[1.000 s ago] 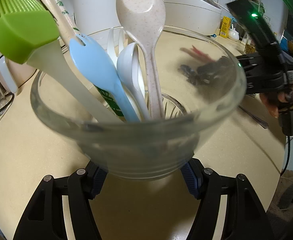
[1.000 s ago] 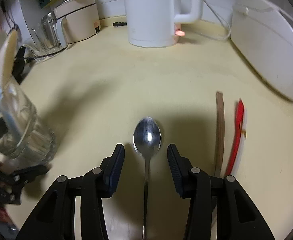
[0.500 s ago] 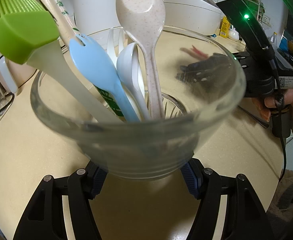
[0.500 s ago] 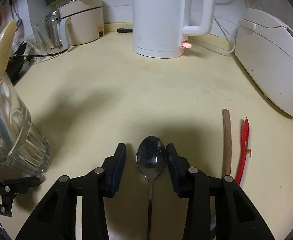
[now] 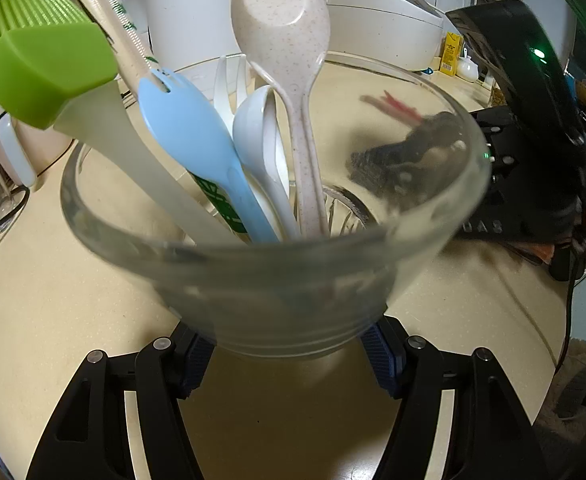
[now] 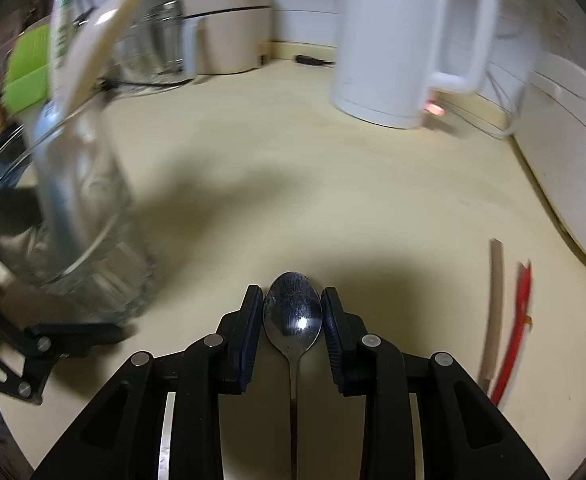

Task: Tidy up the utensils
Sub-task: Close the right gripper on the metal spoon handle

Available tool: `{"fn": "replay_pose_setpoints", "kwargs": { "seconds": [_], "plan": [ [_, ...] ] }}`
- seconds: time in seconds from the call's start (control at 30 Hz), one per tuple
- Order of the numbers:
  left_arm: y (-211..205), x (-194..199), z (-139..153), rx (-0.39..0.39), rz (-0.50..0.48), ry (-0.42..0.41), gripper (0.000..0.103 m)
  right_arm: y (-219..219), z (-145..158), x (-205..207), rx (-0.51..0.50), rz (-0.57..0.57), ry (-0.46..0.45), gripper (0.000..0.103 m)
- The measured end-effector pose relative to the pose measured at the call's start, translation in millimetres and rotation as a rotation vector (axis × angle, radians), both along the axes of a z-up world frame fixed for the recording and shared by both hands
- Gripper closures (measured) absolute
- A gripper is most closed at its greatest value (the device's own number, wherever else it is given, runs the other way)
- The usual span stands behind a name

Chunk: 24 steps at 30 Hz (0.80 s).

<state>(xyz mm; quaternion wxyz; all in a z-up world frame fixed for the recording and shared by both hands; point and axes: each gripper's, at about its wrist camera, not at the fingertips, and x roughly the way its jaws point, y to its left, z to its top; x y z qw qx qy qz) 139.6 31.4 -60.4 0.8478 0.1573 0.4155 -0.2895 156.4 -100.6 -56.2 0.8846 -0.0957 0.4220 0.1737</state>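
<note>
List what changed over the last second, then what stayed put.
The right hand-held gripper is closing around the metal spoon's bowl; its pads now flank it closely. The left hand-held gripper kept its grip on the glass cup; the utensils inside look unmoved.

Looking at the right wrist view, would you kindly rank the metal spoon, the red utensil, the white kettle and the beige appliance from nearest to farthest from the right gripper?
1. metal spoon: between the closing jaws of the right gripper.
2. red utensil: on the counter, off to the right.
3. white kettle: farther back, right of centre.
4. beige appliance: at the back wall, to the left.
</note>
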Motion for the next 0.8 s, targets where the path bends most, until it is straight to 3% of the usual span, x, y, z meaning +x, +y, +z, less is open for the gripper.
{"fn": "replay_pose_setpoints", "kwargs": {
  "seconds": [0.8],
  "plan": [
    [2.3, 0.2, -0.4, -0.002, 0.0, 0.002, 0.032, 7.7, -0.9, -4.3, 0.022, 0.093, 0.009, 0.073]
  ]
}}
